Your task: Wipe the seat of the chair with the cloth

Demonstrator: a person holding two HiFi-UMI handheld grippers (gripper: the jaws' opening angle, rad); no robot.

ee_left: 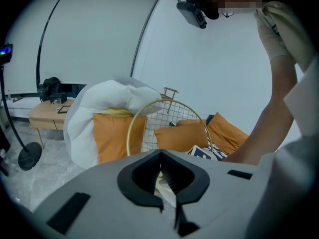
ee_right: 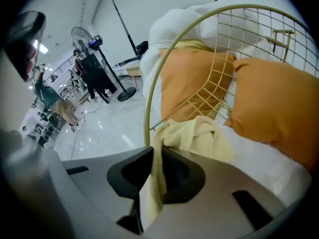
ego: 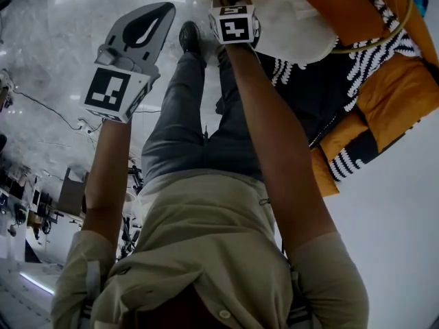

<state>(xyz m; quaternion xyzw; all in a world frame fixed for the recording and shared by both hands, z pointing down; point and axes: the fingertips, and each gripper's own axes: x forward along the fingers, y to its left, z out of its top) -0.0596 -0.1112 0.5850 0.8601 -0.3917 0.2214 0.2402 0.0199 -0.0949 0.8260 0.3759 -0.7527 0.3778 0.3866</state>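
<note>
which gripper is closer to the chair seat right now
Right. The right gripper, shut on the yellow cloth, sits at the white seat's edge by the gold wire frame. The left gripper, shut and empty, is over the floor, apart from the chair.

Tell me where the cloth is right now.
In the right gripper view, the yellow cloth is pinched by the right gripper, bunched above its jaws beside the wire chair rim, left of an orange cushion.
</note>
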